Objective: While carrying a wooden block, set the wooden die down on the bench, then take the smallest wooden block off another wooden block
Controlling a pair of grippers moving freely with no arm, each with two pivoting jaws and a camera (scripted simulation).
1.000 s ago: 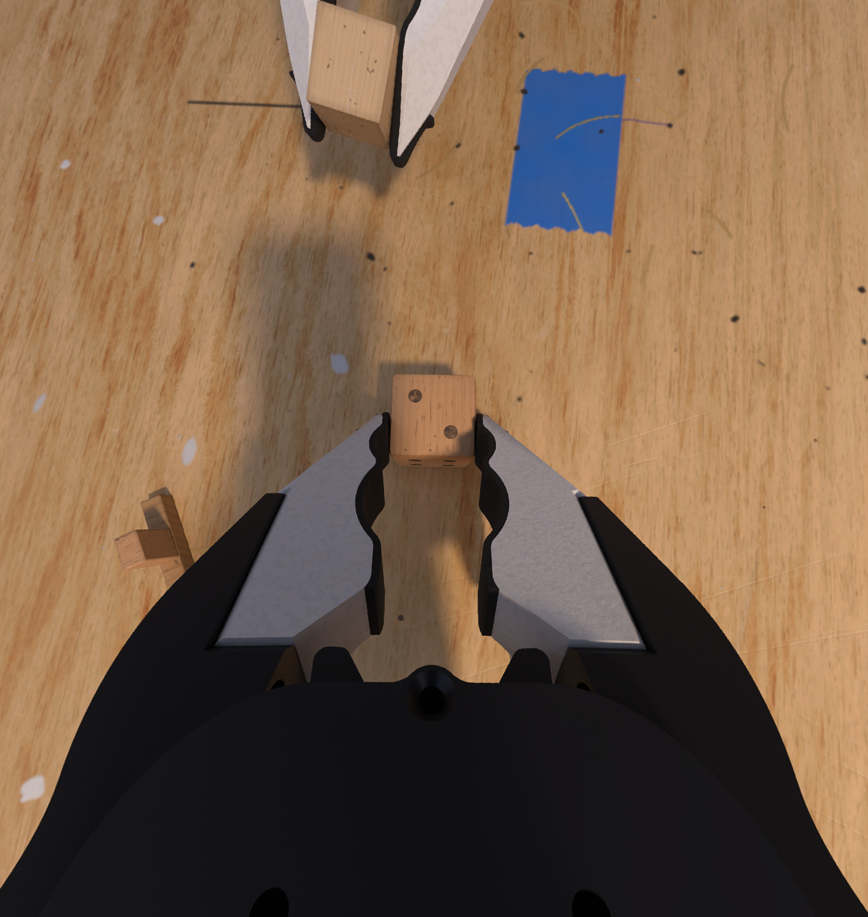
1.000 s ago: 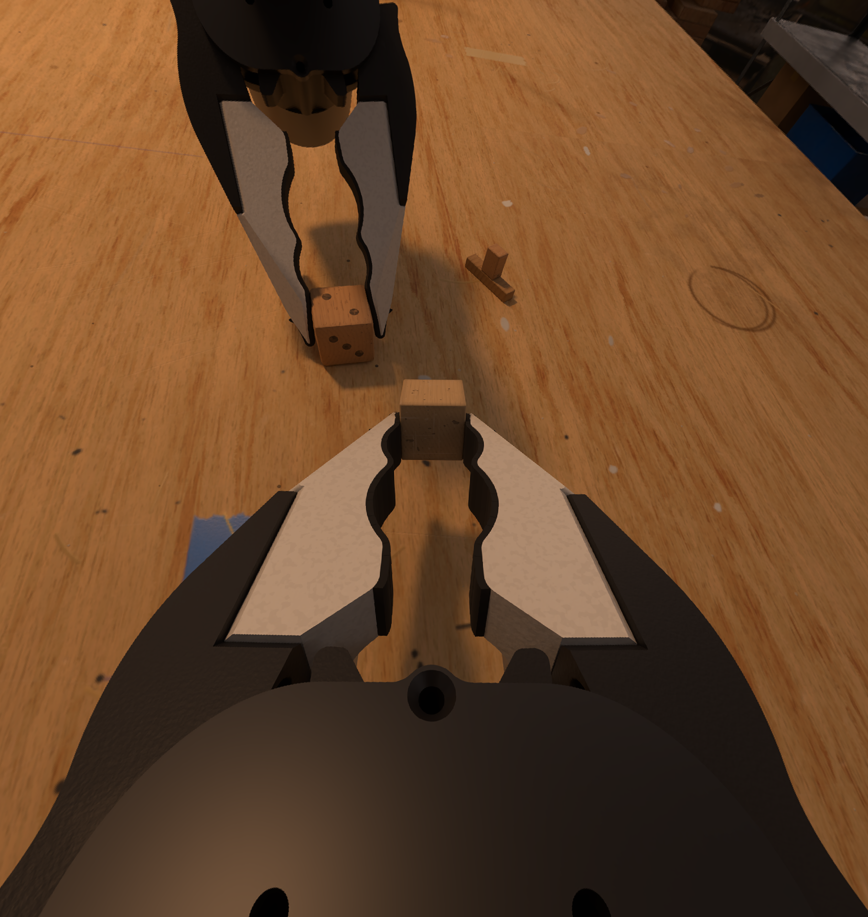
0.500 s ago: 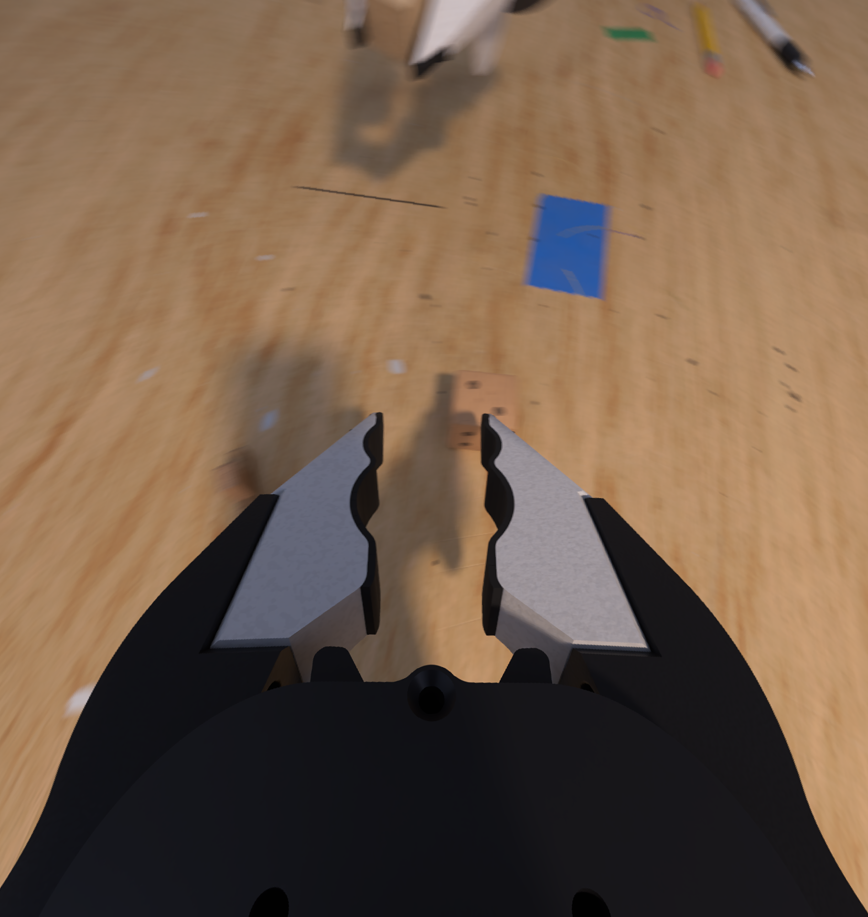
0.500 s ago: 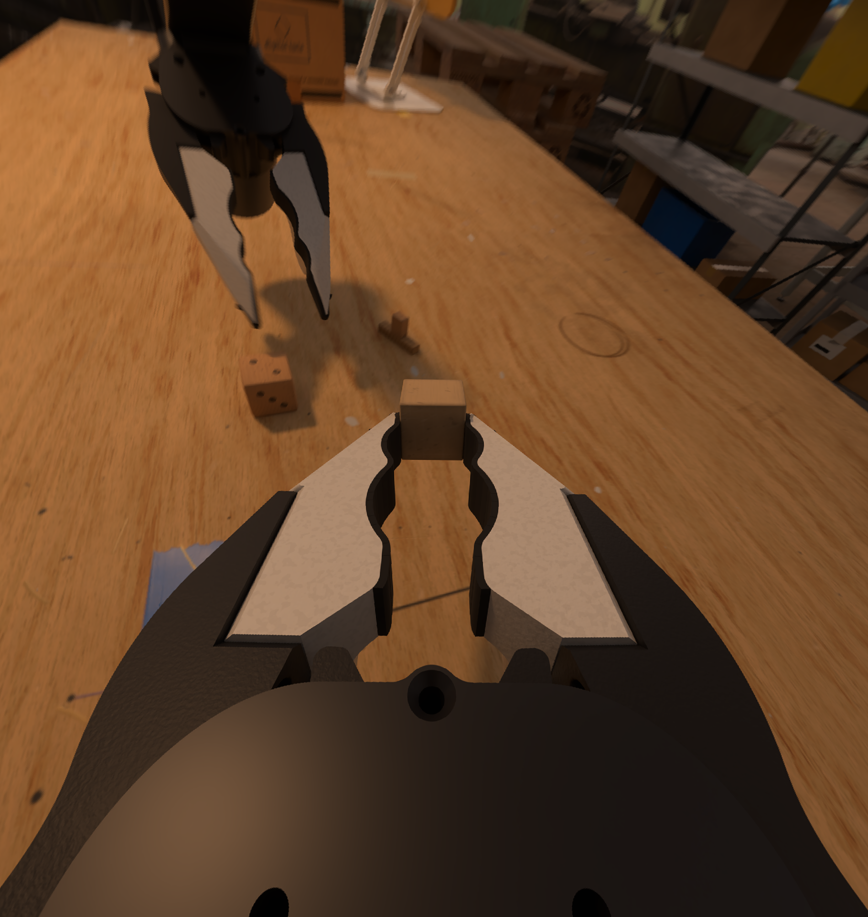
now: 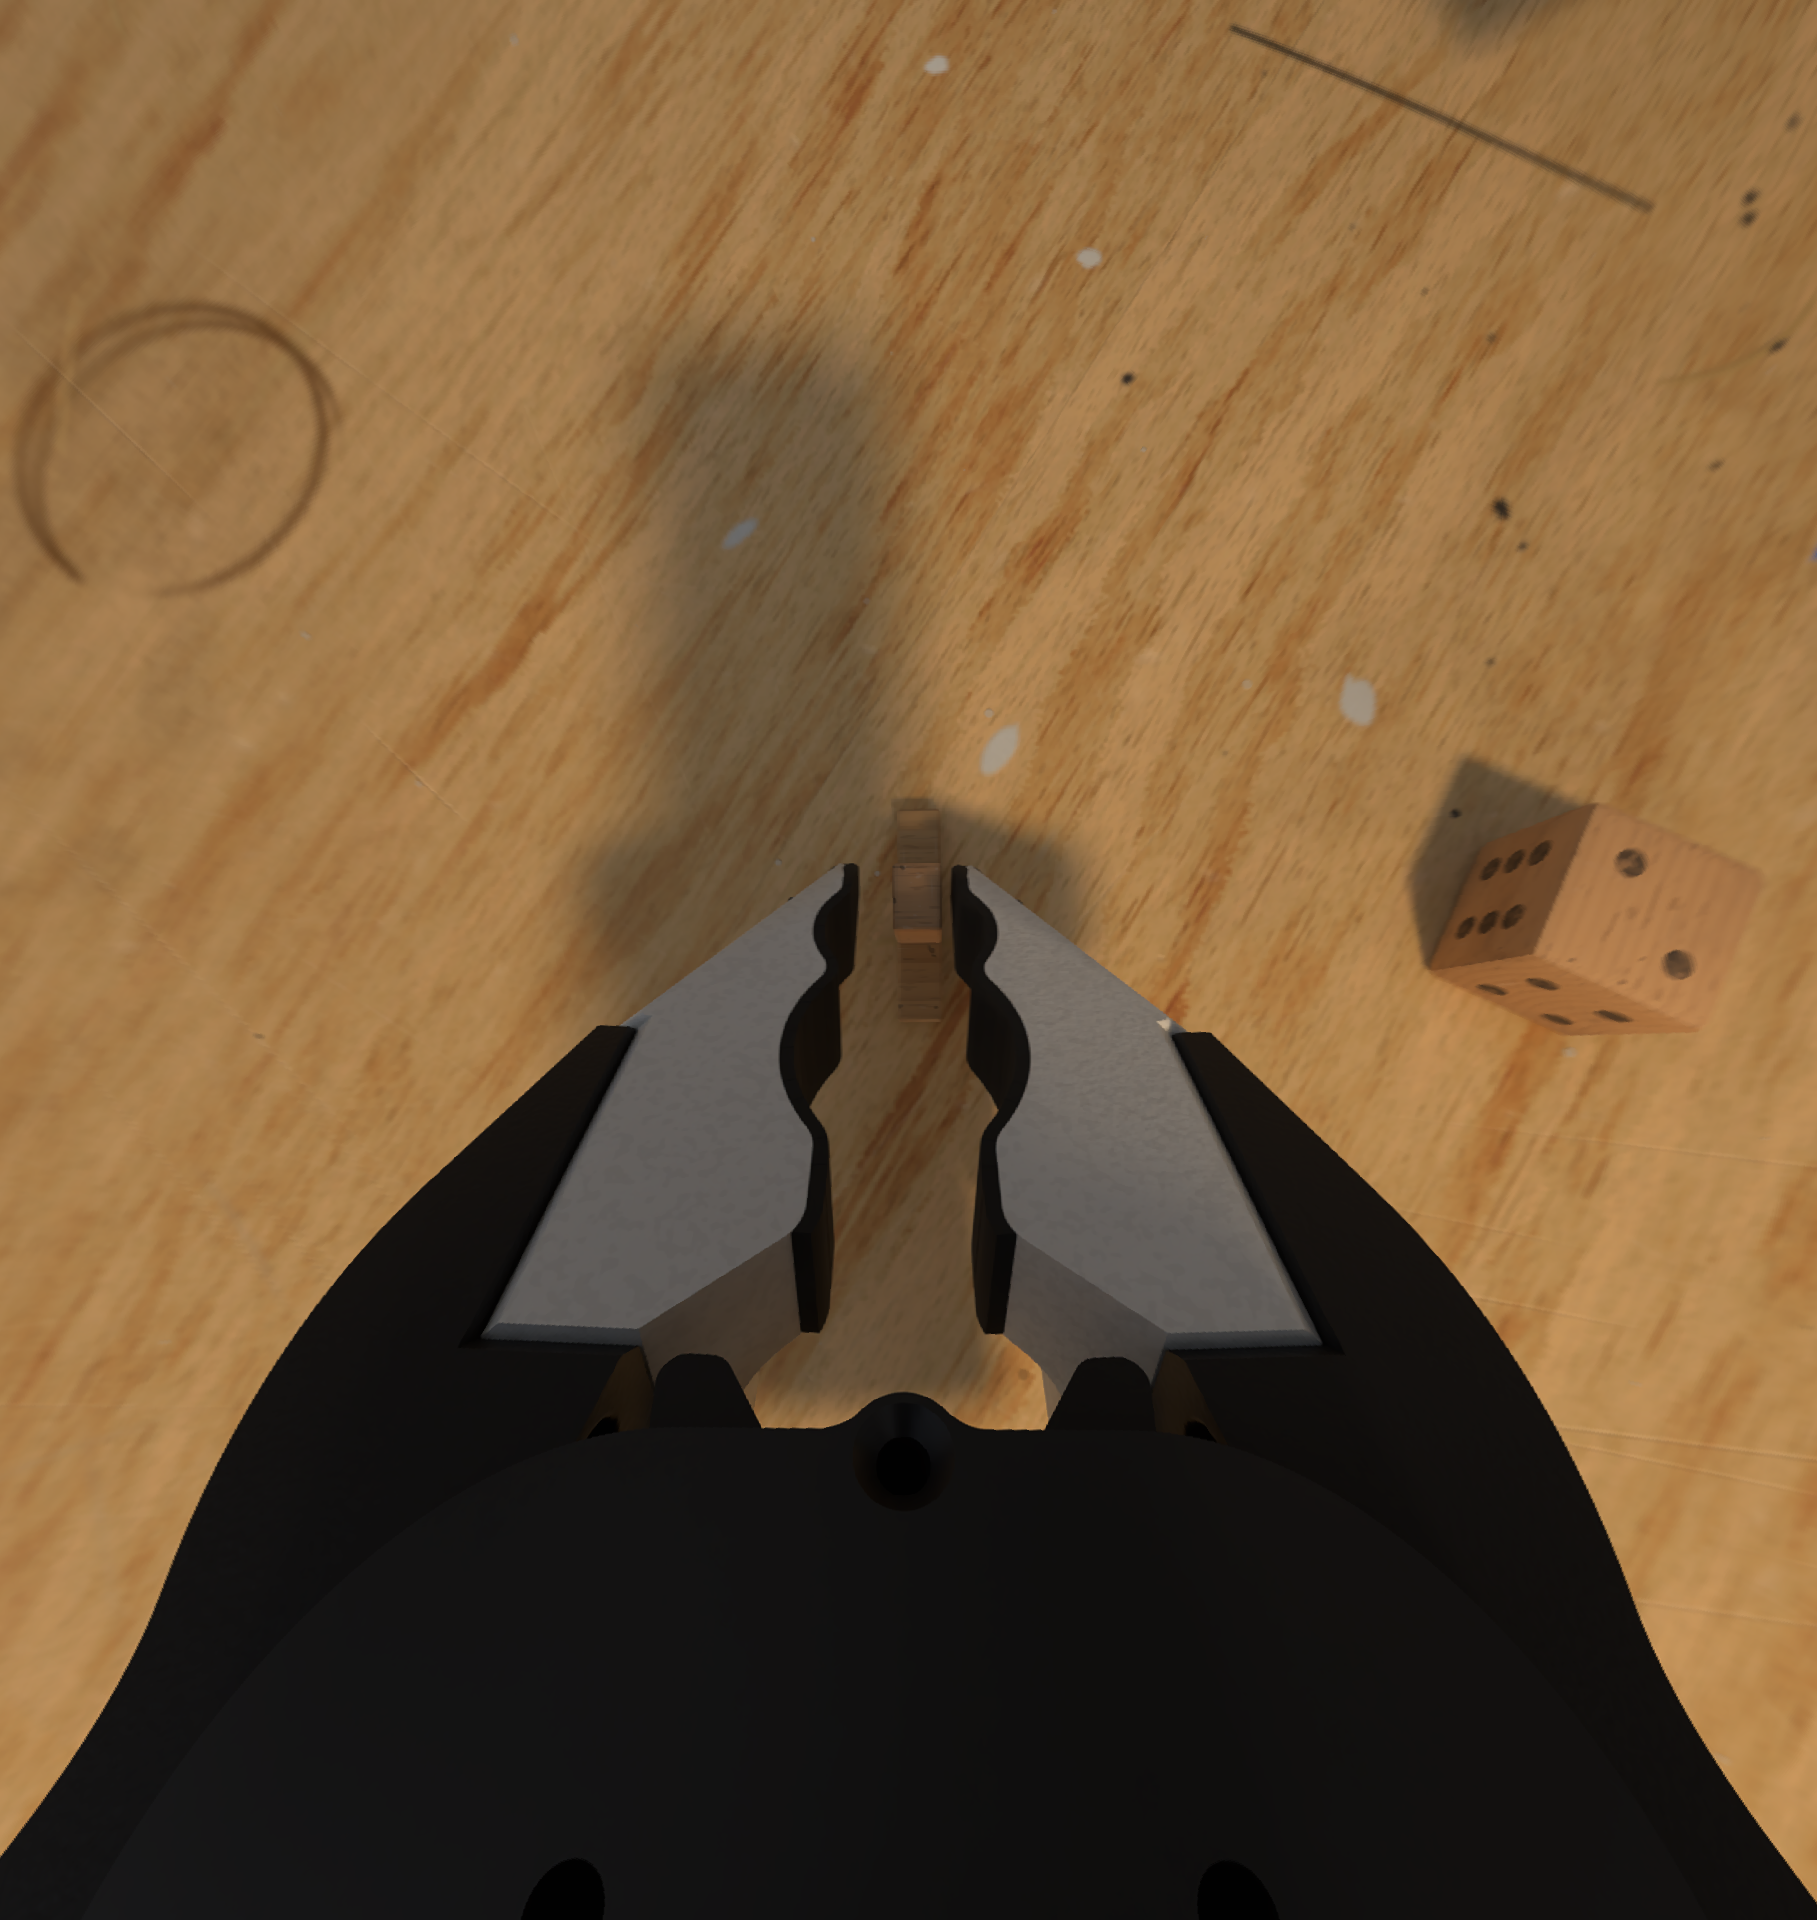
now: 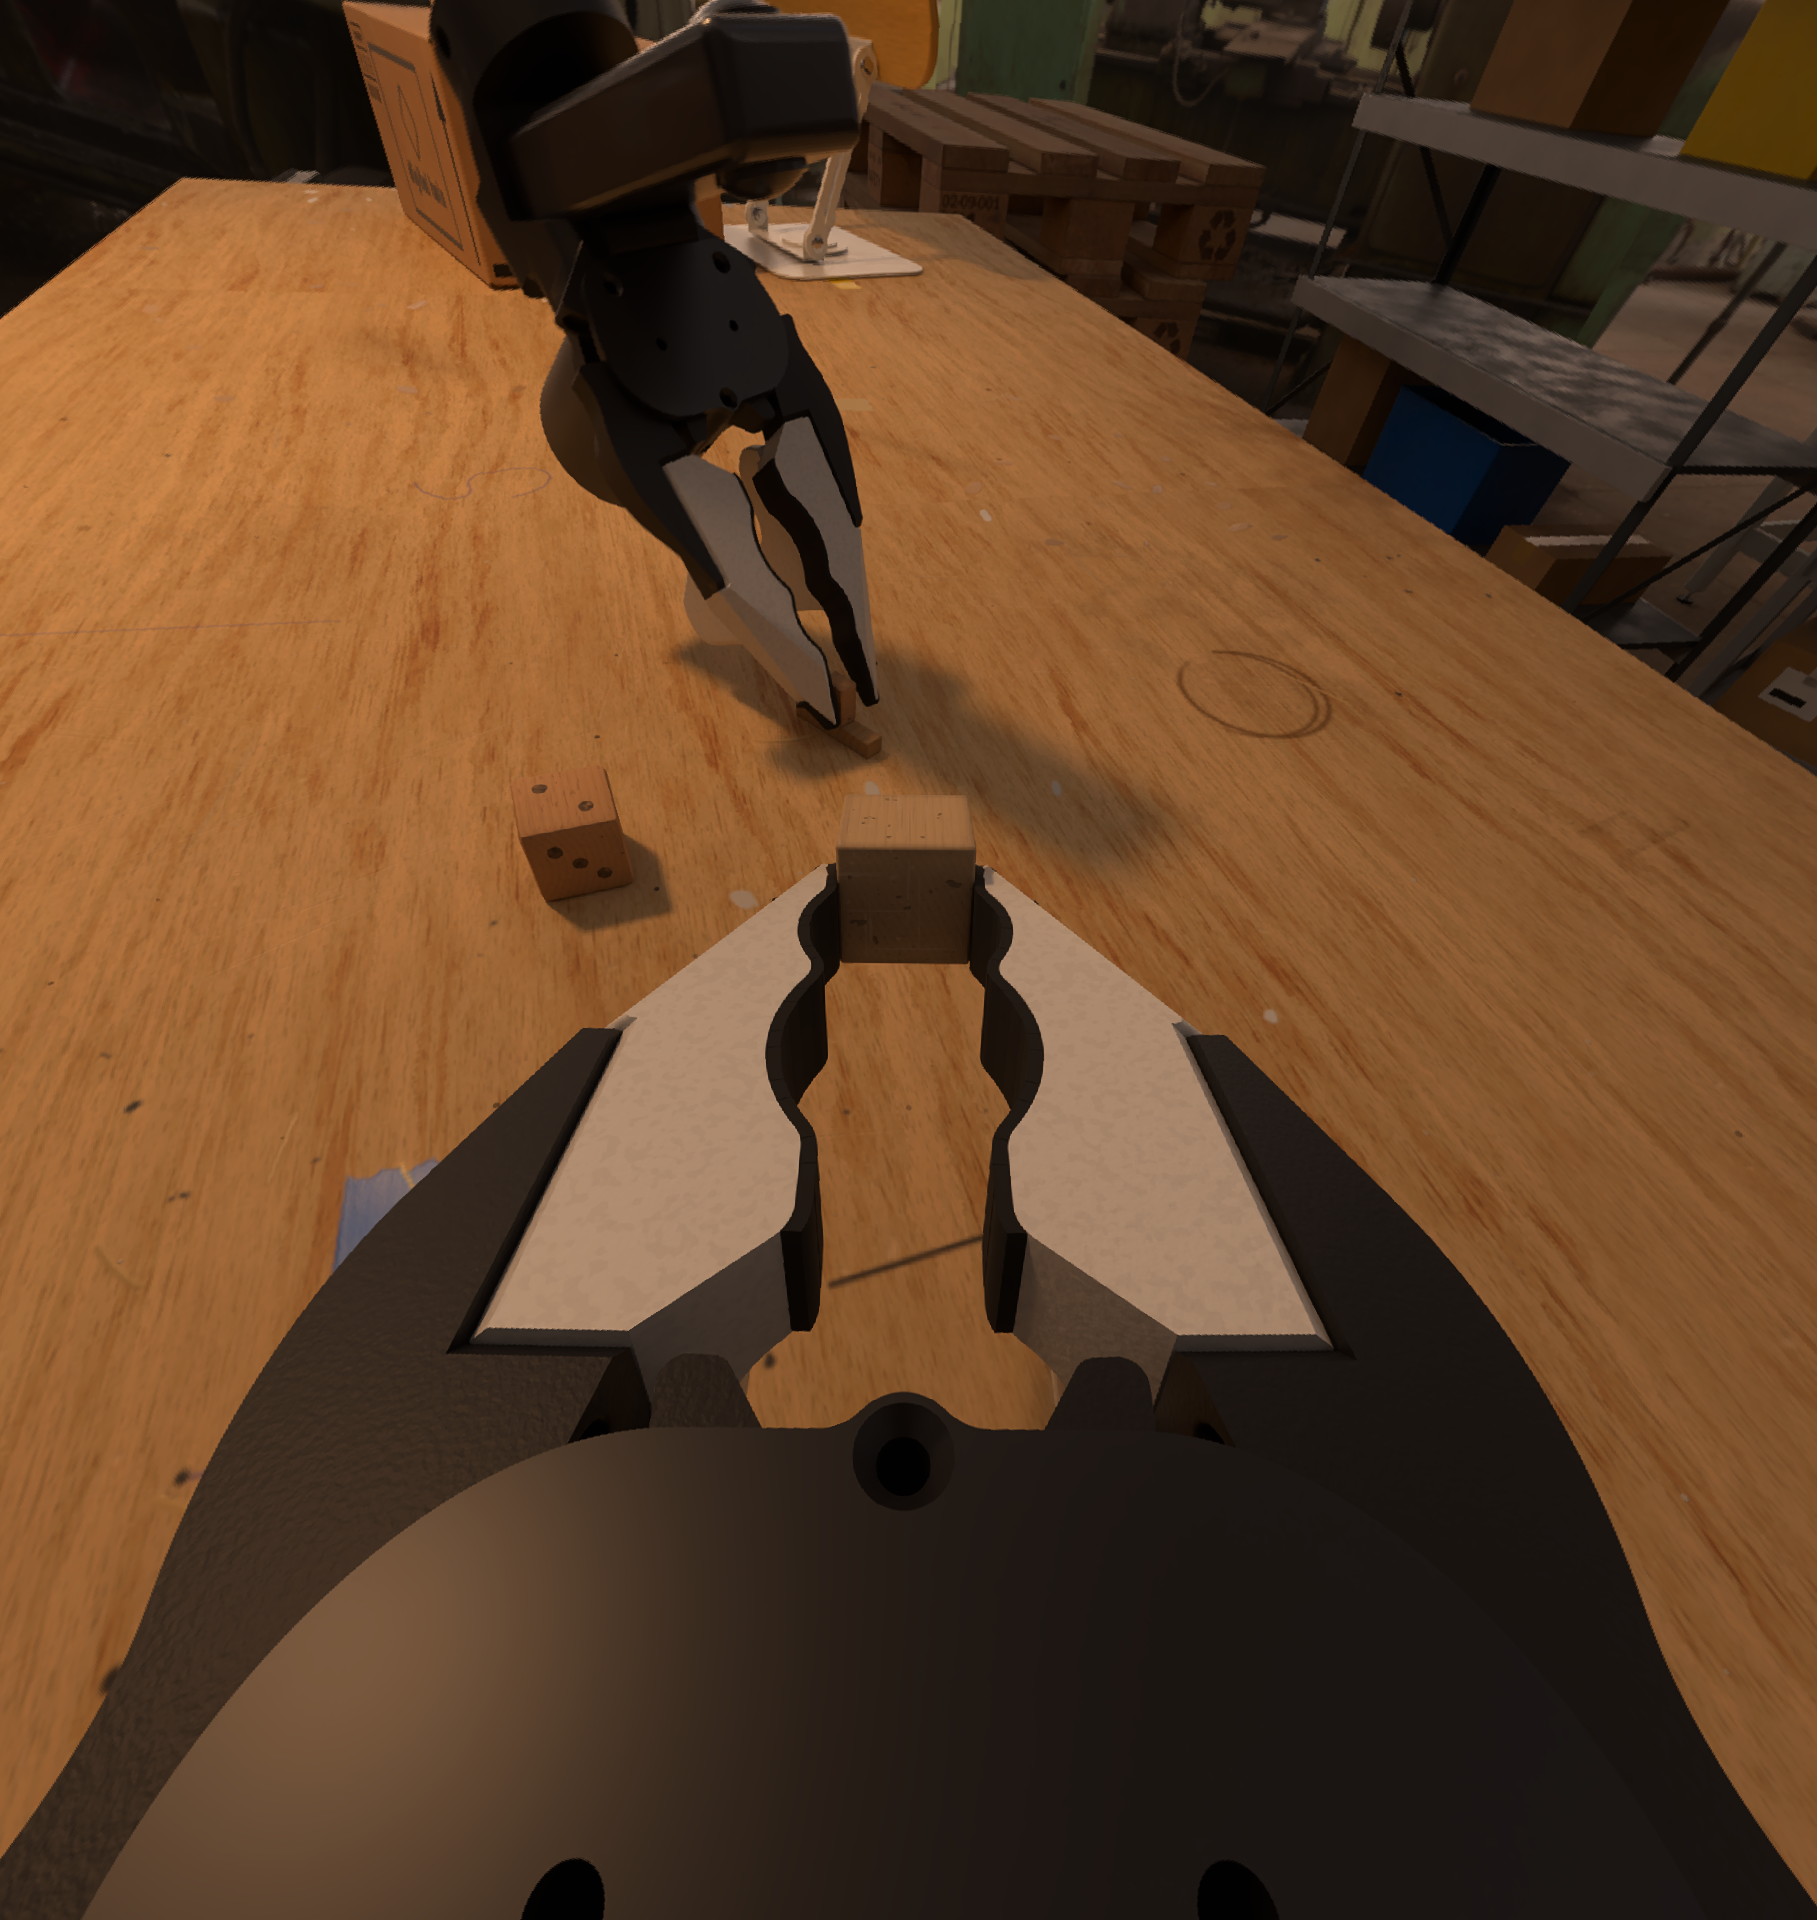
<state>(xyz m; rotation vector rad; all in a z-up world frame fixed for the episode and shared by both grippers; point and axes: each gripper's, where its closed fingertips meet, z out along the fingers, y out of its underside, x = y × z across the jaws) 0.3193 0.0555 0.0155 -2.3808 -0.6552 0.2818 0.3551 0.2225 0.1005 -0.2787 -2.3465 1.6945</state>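
My left gripper (image 5: 904,878) points down at the bench, jaws narrowed around the smallest wooden block (image 5: 916,902). That block stands on a thin flat block (image 5: 919,997). A thin gap shows between the left finger and the block, so it is not clamped. In the right wrist view the left gripper (image 6: 852,704) has its tips at this pair (image 6: 862,736). The wooden die (image 5: 1590,925) rests on the bench to its right, and also shows in the right wrist view (image 6: 571,831). My right gripper (image 6: 906,883) is shut on a wooden cube (image 6: 904,894), held above the bench.
The plywood bench carries a ring stain (image 6: 1252,694), also seen in the left wrist view (image 5: 171,447), and blue tape (image 6: 384,1195). A cardboard box (image 6: 416,177) and a white plate (image 6: 831,249) stand at the far end. Metal shelves (image 6: 1610,364) stand beyond the right edge.
My left gripper let go of the die, rose, swung over to the stacked small blocks and narrowed its jaws around the top one. My right gripper drew back, still holding its cube.
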